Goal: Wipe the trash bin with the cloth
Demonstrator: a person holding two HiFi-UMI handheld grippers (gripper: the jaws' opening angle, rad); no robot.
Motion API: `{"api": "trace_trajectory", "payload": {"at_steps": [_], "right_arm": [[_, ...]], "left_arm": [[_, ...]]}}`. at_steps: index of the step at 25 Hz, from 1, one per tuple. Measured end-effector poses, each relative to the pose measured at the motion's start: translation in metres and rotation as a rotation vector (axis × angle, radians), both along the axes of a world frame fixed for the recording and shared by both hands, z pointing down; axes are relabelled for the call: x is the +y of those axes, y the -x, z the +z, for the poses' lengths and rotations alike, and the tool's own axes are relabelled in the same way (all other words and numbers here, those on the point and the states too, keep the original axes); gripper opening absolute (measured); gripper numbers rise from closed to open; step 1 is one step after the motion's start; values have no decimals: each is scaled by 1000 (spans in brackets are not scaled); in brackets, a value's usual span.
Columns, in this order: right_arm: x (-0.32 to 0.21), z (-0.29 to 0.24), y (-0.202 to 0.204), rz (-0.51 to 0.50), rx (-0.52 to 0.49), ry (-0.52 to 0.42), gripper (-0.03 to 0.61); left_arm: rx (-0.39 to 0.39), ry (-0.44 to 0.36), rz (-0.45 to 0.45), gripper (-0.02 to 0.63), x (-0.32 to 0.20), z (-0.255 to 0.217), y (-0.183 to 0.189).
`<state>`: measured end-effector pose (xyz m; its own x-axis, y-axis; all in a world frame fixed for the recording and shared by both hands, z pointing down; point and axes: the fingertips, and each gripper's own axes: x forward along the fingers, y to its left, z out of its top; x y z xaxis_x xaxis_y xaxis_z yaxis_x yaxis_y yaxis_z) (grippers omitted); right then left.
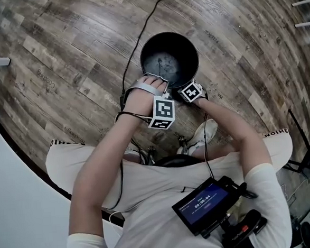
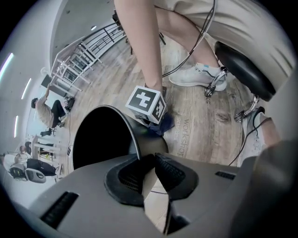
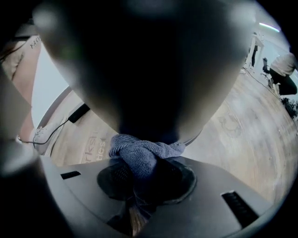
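Trash bin point(image 1: 190, 48), where is it standing, inspector?

It is standing upright on the wooden floor point(image 1: 59, 48), just ahead of the person's knees. The left gripper point(image 2: 150, 168) is clamping its near rim, steadying it.

And the cloth point(image 3: 139, 155)?

The right gripper point(image 3: 139, 179) is pinching it tight, and the bunched end appears to be pressing on the bin's outer wall, near-right side.

Progress?

Wiping is, in my judgement, only getting under way. Most of the outer wall, the rim and the inside are awaiting attention.
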<state>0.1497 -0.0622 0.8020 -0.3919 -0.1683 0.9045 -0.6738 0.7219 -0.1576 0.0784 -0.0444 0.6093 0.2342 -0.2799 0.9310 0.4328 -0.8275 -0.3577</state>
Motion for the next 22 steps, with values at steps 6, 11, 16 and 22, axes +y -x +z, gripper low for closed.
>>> {"api": "trace_trajectory", "payload": {"at_steps": [6, 11, 16, 22], "right_arm": [[8, -11, -7, 102, -30, 96, 95], [33, -80, -4, 25, -88, 83, 95], [36, -164, 2, 15, -167, 15, 95], [12, -210, 12, 36, -207, -63, 95]], "left_arm": [[11, 11, -36, 80, -3, 1, -3], [-25, 30, -62, 175, -6, 4, 11], [-37, -13, -71, 184, -17, 7, 22], [-74, -56, 21, 107, -11, 9, 18]]}}
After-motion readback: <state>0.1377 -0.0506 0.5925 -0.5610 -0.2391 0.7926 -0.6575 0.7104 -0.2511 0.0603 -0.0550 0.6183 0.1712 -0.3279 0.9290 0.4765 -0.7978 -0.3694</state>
